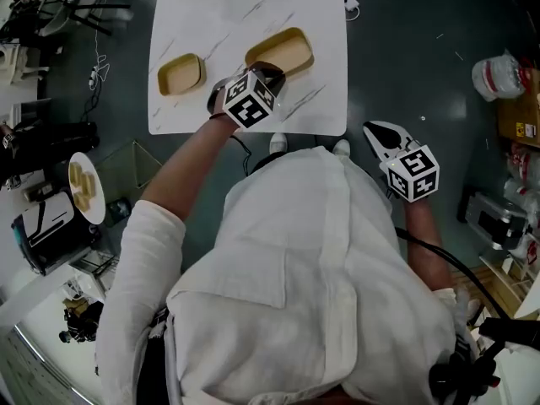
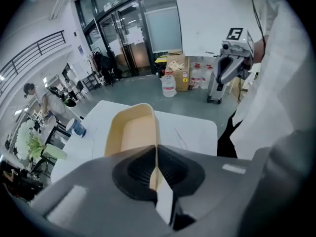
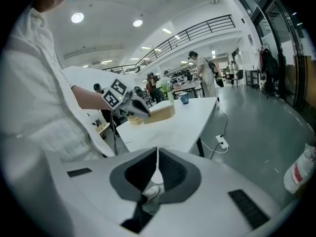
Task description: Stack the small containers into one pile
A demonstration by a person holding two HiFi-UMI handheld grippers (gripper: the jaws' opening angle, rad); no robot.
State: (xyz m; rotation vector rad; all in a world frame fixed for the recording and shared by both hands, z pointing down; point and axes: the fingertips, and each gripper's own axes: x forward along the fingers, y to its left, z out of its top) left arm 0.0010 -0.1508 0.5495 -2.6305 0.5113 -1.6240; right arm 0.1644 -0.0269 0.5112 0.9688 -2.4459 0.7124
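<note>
Two tan containers sit on the white marbled table [image 1: 321, 24]: a smaller one [image 1: 180, 73] at the left and a larger one [image 1: 281, 51] to its right. My left gripper [image 1: 268, 71] is shut on the near rim of the larger container. In the left gripper view that container's thin wall [image 2: 133, 132] runs between the jaws of the left gripper [image 2: 157, 168]. My right gripper [image 1: 377, 131] hangs shut off the table's right front corner, above the floor. Nothing is held by the right gripper [image 3: 157, 169]; its view shows the larger container [image 3: 160, 113] and the left gripper [image 3: 127, 101].
A blue cup [image 2: 78, 128] and a plant [image 2: 29, 142] stand at the table's far end. A white bag [image 1: 498, 76] and boxes [image 1: 519, 116] lie on the floor at the right. A round stool [image 1: 87, 188] and appliances crowd the left.
</note>
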